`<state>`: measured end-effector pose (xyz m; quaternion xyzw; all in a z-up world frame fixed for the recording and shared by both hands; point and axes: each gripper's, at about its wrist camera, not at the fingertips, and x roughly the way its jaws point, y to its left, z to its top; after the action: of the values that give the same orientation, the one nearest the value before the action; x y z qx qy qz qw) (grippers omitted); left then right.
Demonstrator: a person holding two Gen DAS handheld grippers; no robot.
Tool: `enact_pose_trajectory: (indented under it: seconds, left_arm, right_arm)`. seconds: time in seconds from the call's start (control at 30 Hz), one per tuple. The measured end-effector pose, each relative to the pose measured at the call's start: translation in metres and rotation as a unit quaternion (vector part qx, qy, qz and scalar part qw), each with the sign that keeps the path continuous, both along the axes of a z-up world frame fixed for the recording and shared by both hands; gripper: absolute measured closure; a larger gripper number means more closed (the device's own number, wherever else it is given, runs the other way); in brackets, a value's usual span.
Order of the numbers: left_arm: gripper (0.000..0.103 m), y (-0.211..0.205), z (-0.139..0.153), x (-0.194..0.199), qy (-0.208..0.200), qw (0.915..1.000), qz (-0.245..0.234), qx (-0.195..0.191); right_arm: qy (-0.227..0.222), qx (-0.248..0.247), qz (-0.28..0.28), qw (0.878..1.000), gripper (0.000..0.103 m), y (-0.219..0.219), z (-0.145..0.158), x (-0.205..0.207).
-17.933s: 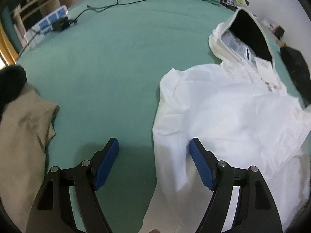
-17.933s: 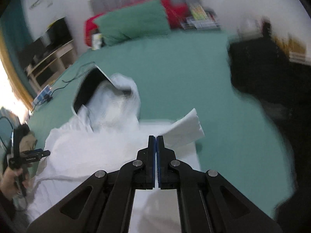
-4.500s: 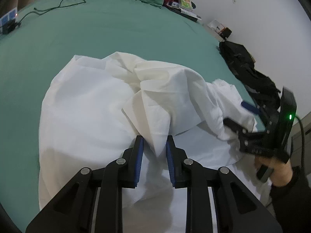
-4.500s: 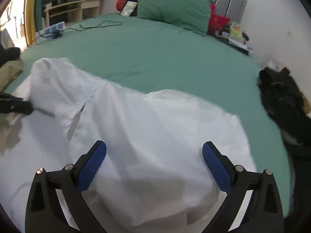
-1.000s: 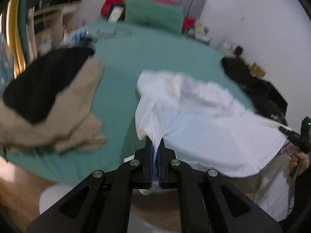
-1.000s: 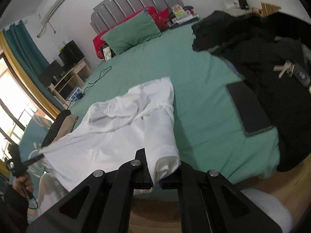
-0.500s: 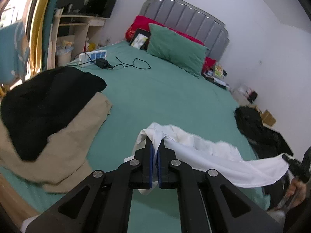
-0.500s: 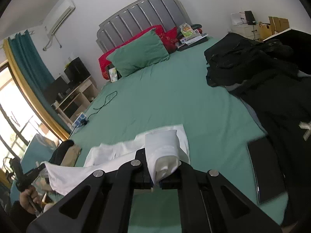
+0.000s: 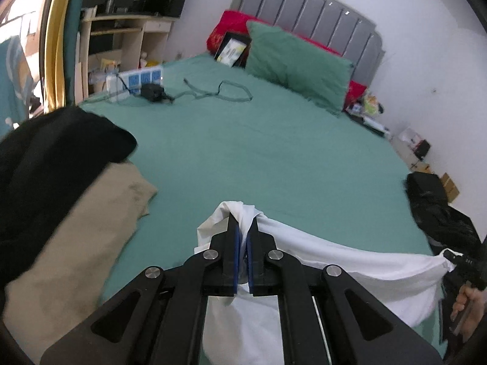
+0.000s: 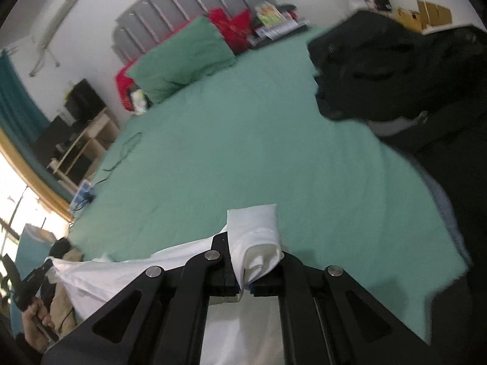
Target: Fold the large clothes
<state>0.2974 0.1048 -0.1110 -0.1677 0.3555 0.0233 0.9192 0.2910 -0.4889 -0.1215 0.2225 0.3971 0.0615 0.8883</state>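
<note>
Large white soft cotton garment (image 9: 350, 261) pinched by left gripper (image 9: 242, 237) and right gripper (image 10: 243, 261) fingers, stretched above green bed (image 9: 274, 152); light, limp, best held at edge.

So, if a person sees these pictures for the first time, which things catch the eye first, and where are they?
First, the white garment, stretched in the air between the left tongs and the right tongs, both shut on its cloth, over the near end of the green bed. Next, the dark clothes: a black and beige pile at the bed's left edge, a black heap at its right.
</note>
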Motion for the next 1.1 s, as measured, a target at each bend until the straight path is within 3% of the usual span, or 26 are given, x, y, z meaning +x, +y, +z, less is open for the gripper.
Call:
enact_pose_trajectory:
  seconds: [0.07,0.13,0.17,0.2,0.27,0.4,0.5,0.6,0.7,0.73,0.77,0.8,0.83,0.87,0.9,1.1]
  left_arm:
    - [0.093,0.002,-0.021,0.020,0.026,0.9996,0.004,-0.003]
    - [0.075,0.012,-0.043,0.033,0.061,0.9979,0.016,-0.010]
    - [0.057,0.021,-0.048,0.035,0.068,0.9970,0.032,-0.016]
    - [0.052,0.027,-0.050,0.033,0.066,0.9966,0.043,-0.026]
    - [0.050,0.045,-0.047,0.019,0.049,0.9958,0.063,-0.045]
    - [0.039,0.050,-0.043,-0.013,0.037,0.9973,0.057,-0.028]
    - [0.039,0.043,-0.050,-0.039,0.045,0.9976,0.030,-0.043]
    - [0.039,0.025,-0.065,-0.056,0.077,0.9953,-0.015,-0.058]
    - [0.039,-0.002,-0.088,-0.066,0.126,0.9901,-0.056,-0.028]
    - [0.039,-0.007,-0.087,-0.071,0.116,0.9918,-0.054,-0.008]
    - [0.039,-0.012,-0.086,-0.075,0.111,0.9921,-0.058,0.006]
    - [0.039,-0.015,-0.085,-0.076,0.115,0.9914,-0.062,0.009]
    - [0.043,-0.018,-0.085,-0.078,0.120,0.9904,-0.068,0.008]
    - [0.071,-0.021,-0.084,-0.080,0.121,0.9893,-0.081,0.004]
    - [0.090,-0.024,-0.084,-0.081,0.127,0.9873,-0.095,-0.005]
    - [0.093,-0.023,-0.064,-0.109,0.120,0.9883,-0.095,-0.002]
  right_arm:
    - [0.011,-0.010,-0.014,1.000,0.090,-0.003,-0.019,0.017]
    - [0.021,-0.025,-0.025,0.999,0.065,-0.008,-0.036,0.026]
    - [0.027,-0.029,-0.037,0.999,0.051,-0.013,-0.045,0.027]
    - [0.033,-0.028,-0.054,0.998,0.044,-0.019,-0.050,0.023]
    - [0.030,-0.020,-0.075,0.997,0.044,-0.029,-0.049,0.011]
    - [0.010,-0.030,-0.082,0.996,0.043,-0.038,-0.032,-0.028]
    - [0.030,-0.035,-0.080,0.996,0.043,-0.033,-0.034,-0.059]
    - [0.048,-0.001,-0.051,0.998,0.043,-0.019,-0.047,-0.082]
    - [0.075,-0.004,-0.002,0.997,0.044,0.005,-0.064,-0.097]
    - [0.076,-0.004,0.019,0.997,0.045,0.015,-0.068,-0.101]
    - [0.071,-0.007,0.036,0.997,0.051,0.024,-0.071,-0.104]
    - [0.068,-0.014,0.044,0.997,0.068,0.029,-0.072,-0.106]
    - [0.068,-0.021,0.053,0.996,0.081,0.035,-0.073,-0.108]
    - [0.072,-0.013,0.060,0.995,0.090,0.036,-0.076,-0.109]
    - [0.075,-0.003,0.061,0.995,0.091,0.036,-0.077,-0.110]
    - [0.063,-0.010,0.058,0.996,0.092,0.029,-0.060,-0.136]
